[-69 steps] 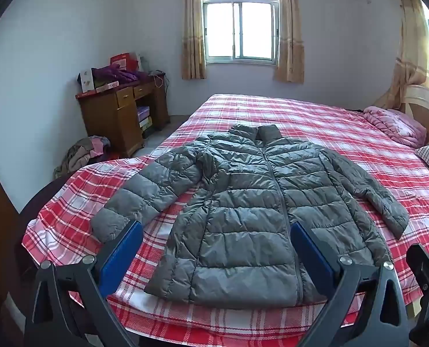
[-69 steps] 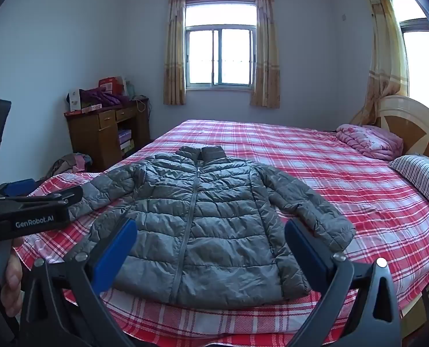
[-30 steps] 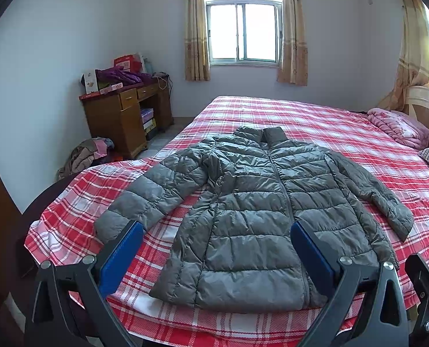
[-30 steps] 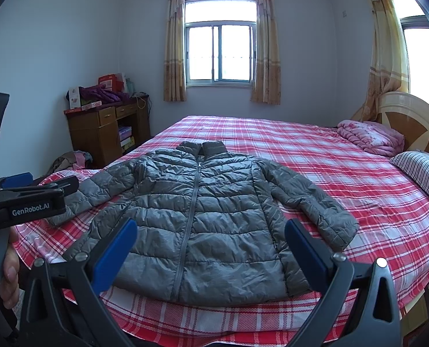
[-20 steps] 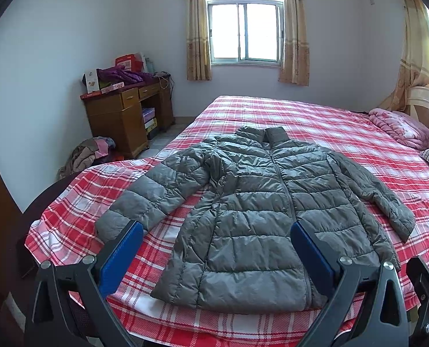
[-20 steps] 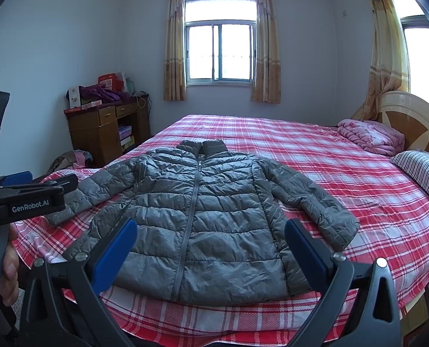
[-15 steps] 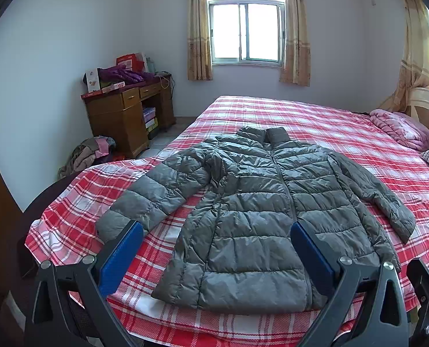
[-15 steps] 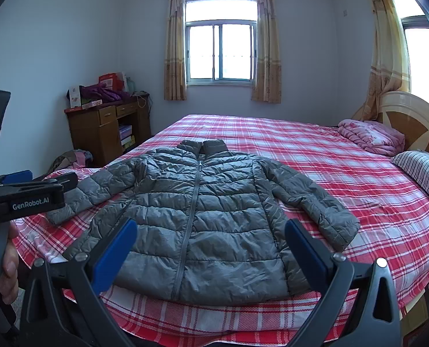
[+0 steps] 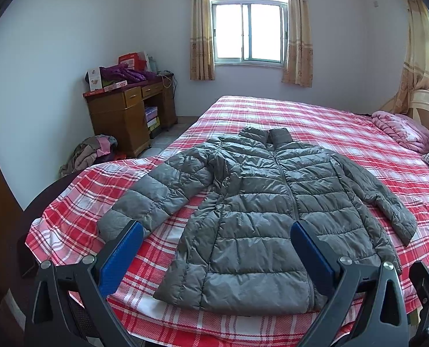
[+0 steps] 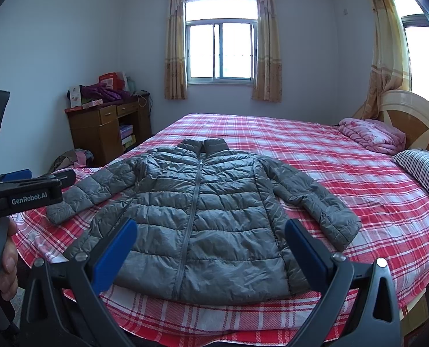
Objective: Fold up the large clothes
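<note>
At the far left a clothes pile [image 9: 90, 151] lies on the floor beside a wooden desk [image 9: 122, 112] loaded with boxes and purple cloth. In the right wrist view a hand [image 10: 7, 263] grips the left hand-held gripper [image 9: 215, 245], whose blue pads stand wide apart, released and holding nothing, above the near edge of the bed [image 9: 344, 133]. The grey jacket [image 9: 260, 202] lies flat and zipped on the red plaid sheet, collar toward the window [image 9: 247, 36], hem near the foot edge, both sleeves spread outward. The right hand-held gripper [image 10: 210, 238] hovers likewise released, clear of the jacket. Farther right, a pink quilt [image 10: 370, 134] and a striped pillow [image 10: 422, 167] rest by the headboard [image 10: 413, 115].
</note>
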